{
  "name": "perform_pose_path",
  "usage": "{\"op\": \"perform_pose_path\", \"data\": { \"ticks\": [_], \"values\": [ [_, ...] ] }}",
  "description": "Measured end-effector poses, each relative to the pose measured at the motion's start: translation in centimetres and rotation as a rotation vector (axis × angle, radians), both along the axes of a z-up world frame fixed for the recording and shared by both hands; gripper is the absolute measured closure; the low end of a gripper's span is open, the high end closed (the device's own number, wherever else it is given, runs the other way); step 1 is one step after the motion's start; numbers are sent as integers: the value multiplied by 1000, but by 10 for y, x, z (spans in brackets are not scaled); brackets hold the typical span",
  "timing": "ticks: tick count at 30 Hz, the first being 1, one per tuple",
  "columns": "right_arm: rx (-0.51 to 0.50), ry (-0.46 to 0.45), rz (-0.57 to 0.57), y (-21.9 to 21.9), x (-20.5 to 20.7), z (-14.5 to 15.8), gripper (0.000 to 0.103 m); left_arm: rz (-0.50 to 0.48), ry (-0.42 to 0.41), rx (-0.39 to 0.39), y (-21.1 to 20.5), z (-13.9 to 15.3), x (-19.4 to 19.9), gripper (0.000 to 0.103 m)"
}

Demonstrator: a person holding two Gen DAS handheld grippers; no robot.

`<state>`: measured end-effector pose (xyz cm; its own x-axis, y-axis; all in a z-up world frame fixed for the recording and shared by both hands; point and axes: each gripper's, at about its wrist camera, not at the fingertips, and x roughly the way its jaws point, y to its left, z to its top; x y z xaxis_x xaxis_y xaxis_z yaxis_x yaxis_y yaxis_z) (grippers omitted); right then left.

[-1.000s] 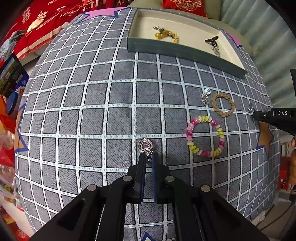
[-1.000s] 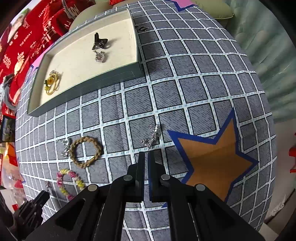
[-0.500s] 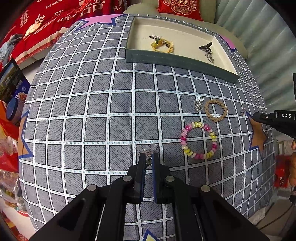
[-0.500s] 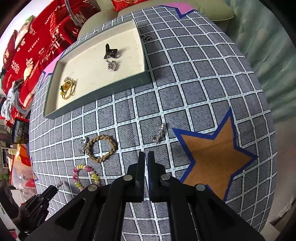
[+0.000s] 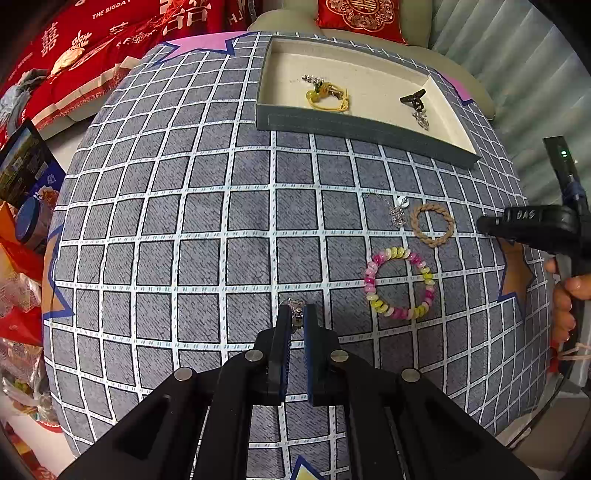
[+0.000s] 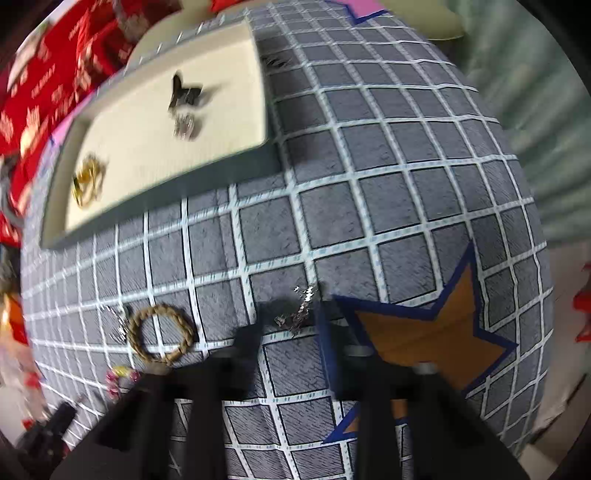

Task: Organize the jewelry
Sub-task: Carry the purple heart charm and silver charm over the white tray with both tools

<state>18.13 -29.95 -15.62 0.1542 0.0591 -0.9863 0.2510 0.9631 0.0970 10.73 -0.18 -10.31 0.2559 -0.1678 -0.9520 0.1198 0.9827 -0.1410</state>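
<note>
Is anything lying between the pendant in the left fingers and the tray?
Nothing visible: only bare checked cloth lies between the pendant and the tray. The beaded bracelet sits off to the right.

White lettering reading "THE BIGDAY" is showing on the red cloth (image 5: 110, 33) at the top left of the left wrist view, beside large white Chinese characters, including double-happiness signs. The red cushion (image 5: 360, 14) at the top edge is carrying the same double-happiness character in gold embroidery. The letters "DAS" are showing on the black body of the right hand-held gripper (image 5: 526, 215) at the right edge. In the right wrist view, the lettering on the red cloth is blurring beyond reading.
</note>
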Motion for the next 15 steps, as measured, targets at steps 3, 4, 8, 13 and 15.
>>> {"op": "perform_pose_path", "data": {
  "ticks": [3, 4, 8, 13, 15],
  "values": [
    [5, -8, 17, 3, -2, 3, 85, -1, -10, -4, -5, 6, 4, 87],
    [20, -17, 16, 2, -4, 6, 85, -1, -13, -6, -7, 7, 6, 87],
    [73, -54, 26, 2, -12, 23, 85, -4, -32, -19, -9, 19, 13, 87],
    [127, -95, 18, -5, -14, 48, 85, -20, -65, -36, -14, 25, 23, 87],
    [142, -110, 17, -6, -12, 59, 85, -24, -77, -43, -19, 26, 26, 87]
  ]
}}
